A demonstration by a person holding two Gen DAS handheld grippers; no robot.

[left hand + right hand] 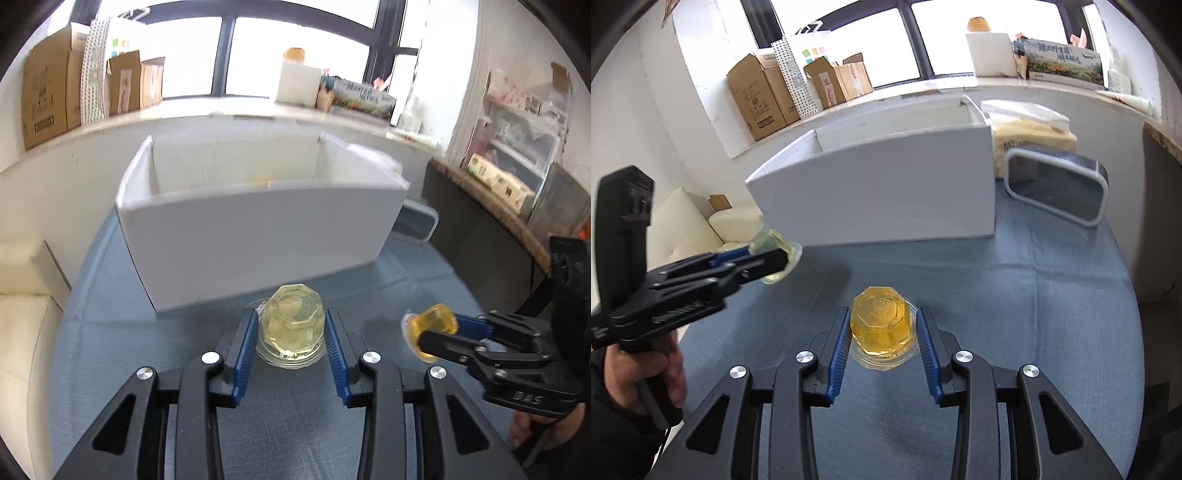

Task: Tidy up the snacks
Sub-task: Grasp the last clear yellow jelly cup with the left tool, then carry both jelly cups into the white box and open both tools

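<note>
Two grippers each clamped one jelly cup: left gripper [291,325] held the pale cup [291,325], right gripper [882,325] the amber cup [882,325], above the counter [1034,295] before the white box [886,184].

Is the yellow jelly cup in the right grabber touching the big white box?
Apart. In the left wrist view, blue tablecloth shows between the orange jelly cup held by the right gripper and the white box.

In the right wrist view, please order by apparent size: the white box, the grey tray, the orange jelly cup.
1. white box
2. grey tray
3. orange jelly cup, held in the right gripper; it sits nearest the camera, so it looks larger than it is.
</note>
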